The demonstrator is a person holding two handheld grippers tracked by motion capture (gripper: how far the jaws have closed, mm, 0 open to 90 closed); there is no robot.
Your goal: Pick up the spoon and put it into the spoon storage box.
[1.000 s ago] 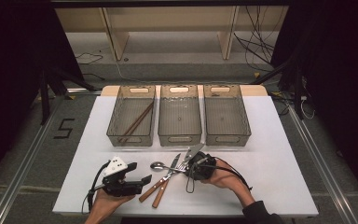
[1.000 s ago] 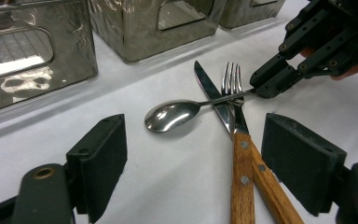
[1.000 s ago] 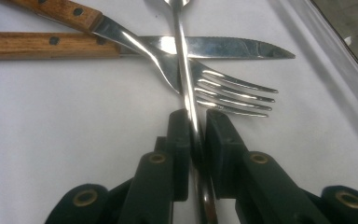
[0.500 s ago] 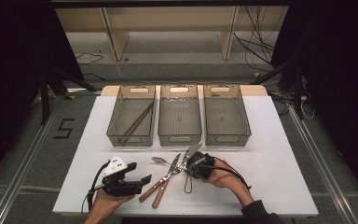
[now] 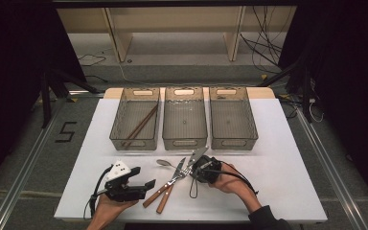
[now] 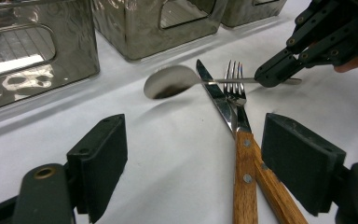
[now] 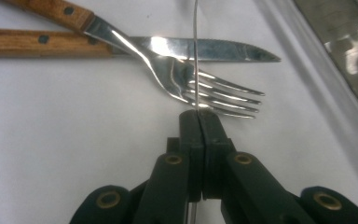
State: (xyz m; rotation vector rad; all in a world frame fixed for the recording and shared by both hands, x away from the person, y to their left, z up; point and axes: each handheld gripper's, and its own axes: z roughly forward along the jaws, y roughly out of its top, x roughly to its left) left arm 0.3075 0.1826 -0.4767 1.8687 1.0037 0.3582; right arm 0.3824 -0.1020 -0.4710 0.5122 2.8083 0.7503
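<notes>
We worked at the white table (image 5: 287, 158), where three clear bins stood in a row at the far side. The left bin (image 5: 120, 125) already held a pair of brown chopsticks (image 5: 140, 125), so we judged this part of the sorting as done. The middle bin (image 5: 184, 115) and the right bin (image 5: 232, 115) had nothing in them that we could see. In front of the bins lay the knife (image 6: 220, 100) and the fork (image 6: 235, 88), both with wooden handles, crossed over each other. The spoon (image 6: 170, 81) lay across them, its bowl toward the bins. Our right gripper (image 7: 198, 116) had closed fully on the thin handle of the spoon, while the spoon was not yet lifted. Our left gripper (image 6: 193, 158) rested wide open and held nothing, near the wooden handles. So three pieces remained to sort.
</notes>
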